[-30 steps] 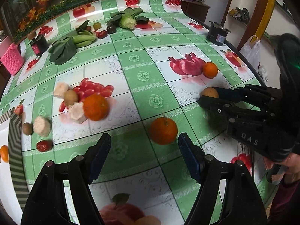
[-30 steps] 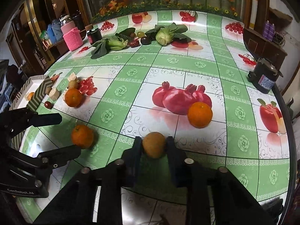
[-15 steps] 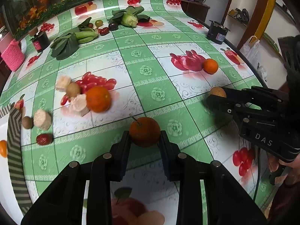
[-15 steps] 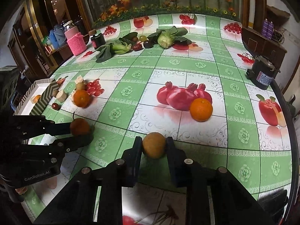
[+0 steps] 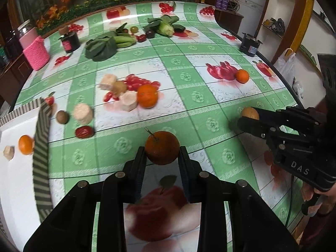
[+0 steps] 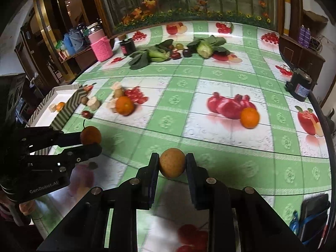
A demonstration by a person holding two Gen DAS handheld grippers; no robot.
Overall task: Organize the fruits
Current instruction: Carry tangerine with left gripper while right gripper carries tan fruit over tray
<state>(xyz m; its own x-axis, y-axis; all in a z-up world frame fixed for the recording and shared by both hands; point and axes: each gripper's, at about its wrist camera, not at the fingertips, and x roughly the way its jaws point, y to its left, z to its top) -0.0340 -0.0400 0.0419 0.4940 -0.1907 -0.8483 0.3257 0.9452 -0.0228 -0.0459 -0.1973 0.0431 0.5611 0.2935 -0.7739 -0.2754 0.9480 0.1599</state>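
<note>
Fruits are midway through sorting: a stemmed orange [image 5: 162, 148] sits clamped between the pads of my left hand-held gripper [image 5: 162, 157], lifted just clear of the worktop [image 5: 189, 58] near its near edge, while my right hand-held gripper [image 6: 172, 163] is closed on a tan round fruit [image 6: 172, 163], also off the cloth. I hold each across its widest part, which I judge keeps a round, rollable skin from squirting out of the pads.

The white tray [image 5: 14, 168] with its striped rim at the worktop's left edge looks like the destination: a small orange [image 5: 25, 144] and a pale chunk [image 5: 8, 152] already lie in it. Just outside that rim sit a kiwi-like fruit [image 5: 62, 117], a pale cut piece [image 5: 83, 113] and a red date [image 5: 84, 131], so the straight path from my left load to the tray is crowded and the rim itself must be cleared from above.

Farther in, another orange [image 5: 147, 96] touches more pale pieces. A lone orange [image 6: 249, 114] rests toward the right edge, well apart from everything. The green squares between the two grippers are open, giving room to swing either load leftward.
</note>
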